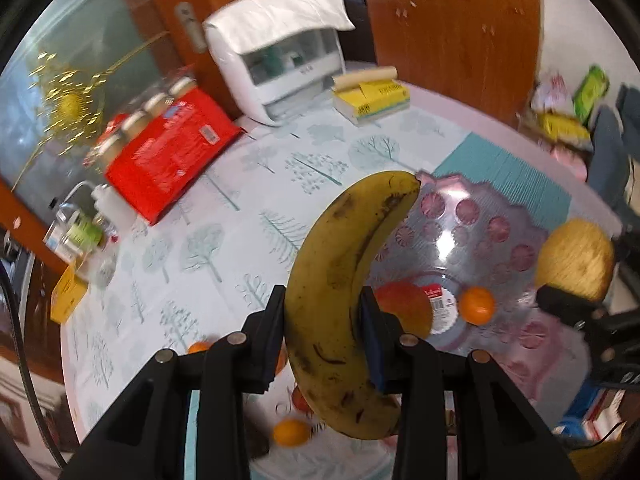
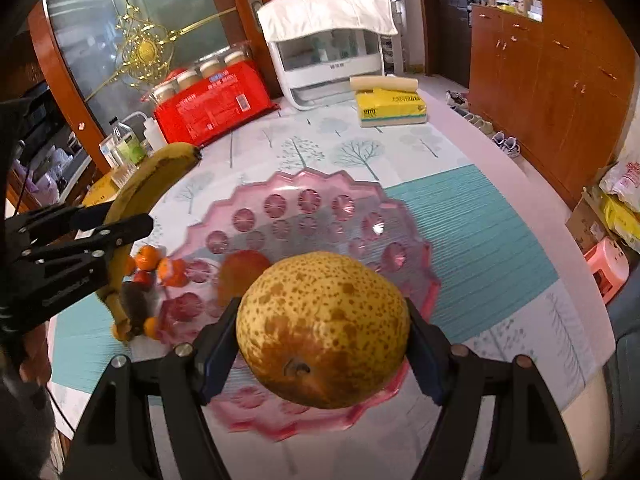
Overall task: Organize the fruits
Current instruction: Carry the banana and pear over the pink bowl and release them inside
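Note:
My left gripper (image 1: 322,332) is shut on a spotted yellow banana (image 1: 344,288), held above the table beside the pink plastic fruit plate (image 1: 500,216). In the right wrist view that banana (image 2: 148,188) and the left gripper (image 2: 116,226) hang at the plate's left edge. My right gripper (image 2: 324,340) is shut on a big speckled yellow-brown pear (image 2: 324,328) above the near side of the plate (image 2: 312,200). The pear (image 1: 574,258) shows at far right in the left wrist view. A red apple (image 1: 404,308) and a small orange (image 1: 476,305) lie in the plate.
Small oranges (image 2: 148,258) and other fruit sit on the table left of the plate. At the back stand a red package (image 2: 212,104), a white appliance (image 2: 332,60), a yellow tissue pack (image 2: 390,106) and bottles (image 2: 128,148). Wooden cabinets (image 2: 540,92) line the right.

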{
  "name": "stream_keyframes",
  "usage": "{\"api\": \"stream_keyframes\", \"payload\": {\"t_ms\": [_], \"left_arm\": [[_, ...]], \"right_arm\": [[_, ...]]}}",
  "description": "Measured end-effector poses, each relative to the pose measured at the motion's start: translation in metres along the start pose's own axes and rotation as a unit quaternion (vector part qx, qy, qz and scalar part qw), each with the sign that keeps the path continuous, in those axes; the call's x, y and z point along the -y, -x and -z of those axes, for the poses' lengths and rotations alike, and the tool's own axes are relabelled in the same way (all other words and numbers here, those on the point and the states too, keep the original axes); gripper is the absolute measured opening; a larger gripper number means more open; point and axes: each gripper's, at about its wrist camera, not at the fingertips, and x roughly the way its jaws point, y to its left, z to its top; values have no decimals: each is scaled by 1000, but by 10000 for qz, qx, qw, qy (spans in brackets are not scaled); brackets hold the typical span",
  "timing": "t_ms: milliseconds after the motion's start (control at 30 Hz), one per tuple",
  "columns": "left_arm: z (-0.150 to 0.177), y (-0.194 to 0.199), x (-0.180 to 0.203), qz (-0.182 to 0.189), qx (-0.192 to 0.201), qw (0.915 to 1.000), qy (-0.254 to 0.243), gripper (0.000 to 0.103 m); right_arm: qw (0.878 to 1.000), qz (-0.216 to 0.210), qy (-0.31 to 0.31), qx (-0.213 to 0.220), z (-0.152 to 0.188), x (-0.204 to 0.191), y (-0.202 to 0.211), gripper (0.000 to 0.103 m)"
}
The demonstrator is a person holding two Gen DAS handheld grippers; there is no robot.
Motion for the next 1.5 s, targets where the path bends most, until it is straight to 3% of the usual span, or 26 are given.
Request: {"api": "stream_keyframes", "payload": {"t_ms": [200,433,533,767,833,900,1067,1167,1200,1233,1300,1500], "left_arm": [[-14,-59,15,-69,-494,9966,-661,34],[-20,-101,21,-101,-952,9852,-1424,34],[-20,-104,22,-234,-883,9821,-1645,34],[-27,-105,27,-100,-742,9836,-1640,35],[-23,-108,33,96,-837,9807,-1764,34],[-16,-111,42,-23,-754,9770,-1992,33],[-18,-114,35,144,-789,9819,-1718,38],[-18,-111,33,115,-710,9842,-1616,53],[-18,-109,33,185,-689,9852,-1558,63],[-18,-107,32,226,-664,9865,-1477,79],[-17,-103,33,127,-599,9887,-1369,89],[-11,-94,32,53,-582,9924,-1079,89]], "right_arm": [[9991,-73,331,-265,-13,18,-35,75],[9971,-196,480,-560,-20,22,-67,75],[9961,-255,568,-627,-22,19,-75,75],[9937,-221,791,-768,-28,6,-88,75],[9930,-172,845,-809,-29,4,-92,75],[9918,-141,940,-855,-29,1,-95,75],[9881,-115,1130,-1040,-26,-7,-103,75],[9867,-135,1155,-1134,-26,-10,-107,76],[9865,-109,1177,-1133,-25,-11,-107,76],[9862,-76,1206,-1133,-25,-13,-107,75],[9856,-40,1251,-1138,-24,-14,-107,75],[9863,-46,1142,-1193,-22,-13,-105,76]]}}
